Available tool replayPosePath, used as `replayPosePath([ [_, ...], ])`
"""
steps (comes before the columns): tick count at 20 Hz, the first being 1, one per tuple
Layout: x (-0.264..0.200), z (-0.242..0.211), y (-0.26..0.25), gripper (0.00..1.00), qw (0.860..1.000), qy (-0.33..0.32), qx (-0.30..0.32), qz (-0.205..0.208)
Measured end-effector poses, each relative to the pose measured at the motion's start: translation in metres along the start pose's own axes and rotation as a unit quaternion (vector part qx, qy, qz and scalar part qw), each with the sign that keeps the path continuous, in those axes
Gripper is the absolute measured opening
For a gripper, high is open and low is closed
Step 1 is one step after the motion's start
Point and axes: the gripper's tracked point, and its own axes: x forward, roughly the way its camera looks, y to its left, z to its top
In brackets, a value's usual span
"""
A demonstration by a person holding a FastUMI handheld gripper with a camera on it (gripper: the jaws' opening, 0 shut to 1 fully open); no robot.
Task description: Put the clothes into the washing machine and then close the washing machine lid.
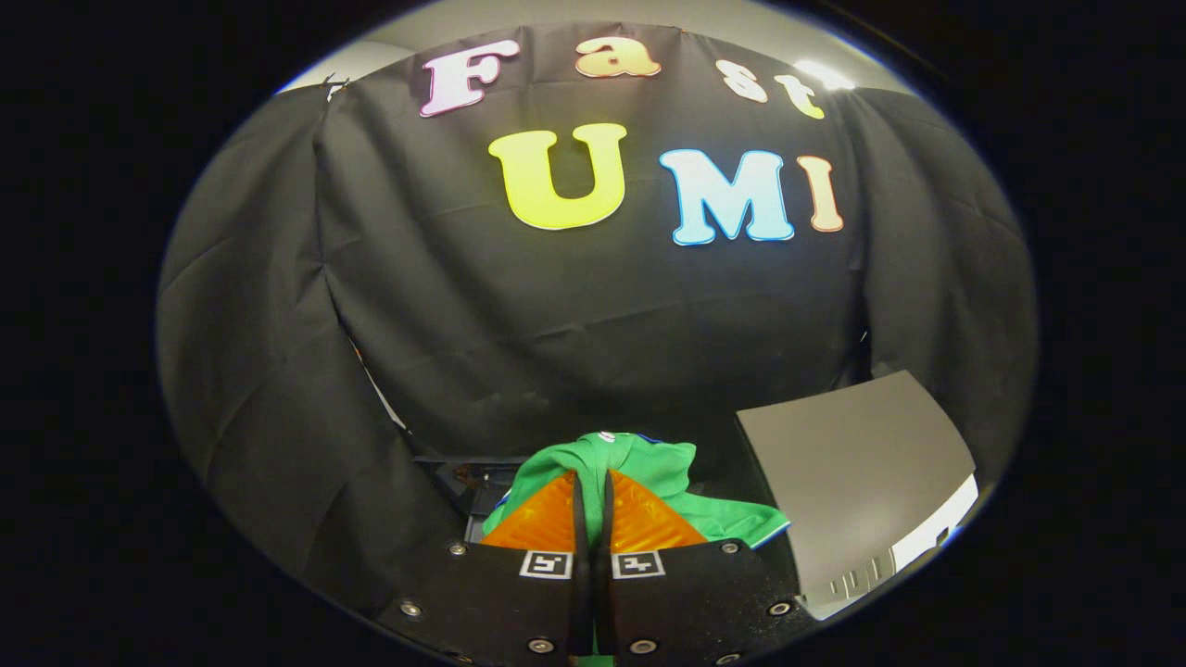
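We are holding the gripper with its two fingers drawn almost together, a pinch of the green garment caught in the thin gap between them. The cloth is bunching up around and just beyond the fingertips, hanging off them in front of the black cloth wall. Beside it, to the right of the fingers, the washing machine lid is standing raised, a flat grey panel tilting back, with the machine's paler body showing under it.

We are judging the garment to be light, soft and floppy: it will be sagging and trailing from whatever fold we pinch, so a bunched central fold looks safer than a hem. It seems unlikely to slip.

A small pale patch near the garment's top edge is too small for us to read. The fingers are carrying two square black-and-white markers, not text.
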Motion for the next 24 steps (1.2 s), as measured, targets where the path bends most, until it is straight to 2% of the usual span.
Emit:
replayPosePath([
  [8, 0.025, -0.036, 0.054, 0.02, 0.999, 0.019, -0.026, -0.01],
  [15, 0.046, -0.064, 0.058, 0.01, 0.999, 0.034, -0.036, -0.021],
  [24, 0.081, -0.143, 0.06, 0.02, 0.995, 0.097, -0.026, -0.023],
])
